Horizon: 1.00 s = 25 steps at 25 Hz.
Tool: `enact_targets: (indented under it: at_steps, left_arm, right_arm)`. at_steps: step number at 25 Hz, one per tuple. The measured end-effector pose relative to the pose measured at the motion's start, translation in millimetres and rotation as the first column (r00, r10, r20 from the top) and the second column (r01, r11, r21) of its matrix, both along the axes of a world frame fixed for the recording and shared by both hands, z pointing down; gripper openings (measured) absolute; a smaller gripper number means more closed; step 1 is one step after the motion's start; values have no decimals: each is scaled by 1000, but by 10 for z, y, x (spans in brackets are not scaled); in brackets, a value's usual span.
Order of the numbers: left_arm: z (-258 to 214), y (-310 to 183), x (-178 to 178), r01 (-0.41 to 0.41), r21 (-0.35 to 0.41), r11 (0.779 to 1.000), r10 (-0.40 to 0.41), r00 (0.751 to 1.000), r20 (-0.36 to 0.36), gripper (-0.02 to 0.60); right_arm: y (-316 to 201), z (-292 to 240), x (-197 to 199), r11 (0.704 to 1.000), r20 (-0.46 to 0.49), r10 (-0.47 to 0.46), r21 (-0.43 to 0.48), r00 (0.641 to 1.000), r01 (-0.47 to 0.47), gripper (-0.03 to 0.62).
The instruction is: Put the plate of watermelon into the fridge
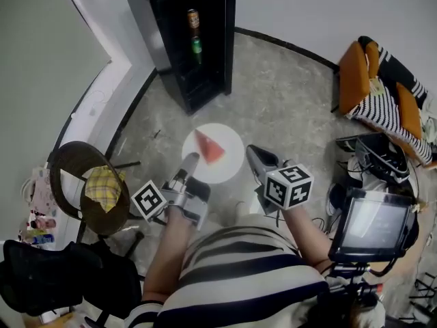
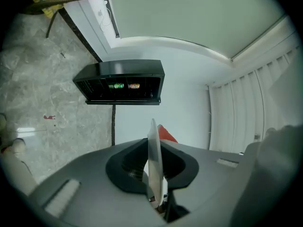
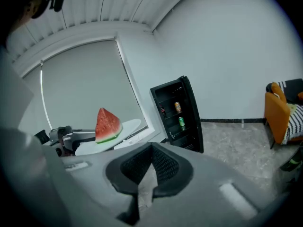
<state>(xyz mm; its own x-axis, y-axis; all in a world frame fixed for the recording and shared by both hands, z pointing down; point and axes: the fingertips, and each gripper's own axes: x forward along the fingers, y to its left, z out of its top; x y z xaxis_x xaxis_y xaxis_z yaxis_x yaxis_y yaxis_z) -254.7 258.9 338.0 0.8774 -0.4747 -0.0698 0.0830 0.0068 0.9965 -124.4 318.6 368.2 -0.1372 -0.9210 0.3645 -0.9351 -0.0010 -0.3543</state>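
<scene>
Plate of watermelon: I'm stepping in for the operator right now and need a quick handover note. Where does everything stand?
Left gripper: shut on the rim of the plate, holding it level above the floor.
Right gripper: shut, empty, beside the plate.
Watermelon slice: upright on the plate.
Fridge: ahead by the wall, cans on its shelves.
Done: plate is in hand.
Left: carry it to the fridge, set it on a shelf, release.
</scene>
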Motion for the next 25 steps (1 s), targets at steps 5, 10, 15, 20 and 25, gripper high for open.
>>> enact_targets:
  at_steps: [5, 10, 15, 20, 25]
  left_arm:
    - [18, 21, 42, -5, -4, 1000, 5, 1000, 0, 37]
    - [69, 55, 65, -3, -3, 1000, 3, 1000, 1, 35]
    - [47, 60, 339, -1, 2, 1000, 1, 1000, 9, 37]
    - [64, 40, 549, 9, -9, 1000, -9, 1000, 7, 37]
    - [48, 24, 690, 40, -13, 999, -40, 999, -5, 37]
  right_arm:
    - [7, -18, 21, 1000, -31, -1, 18, 1000, 1, -2]
    - [40, 38, 61, 1000, -47, 6, 21, 999, -5, -2]
    - [41, 39, 299, 1000, 4, 0, 1, 1000, 0, -2]
    - [32, 56, 501, 1000, 2, -13, -14, 1000, 13, -2]
    - [16, 112, 677, 999, -9, -41, -29, 999, 40, -2]
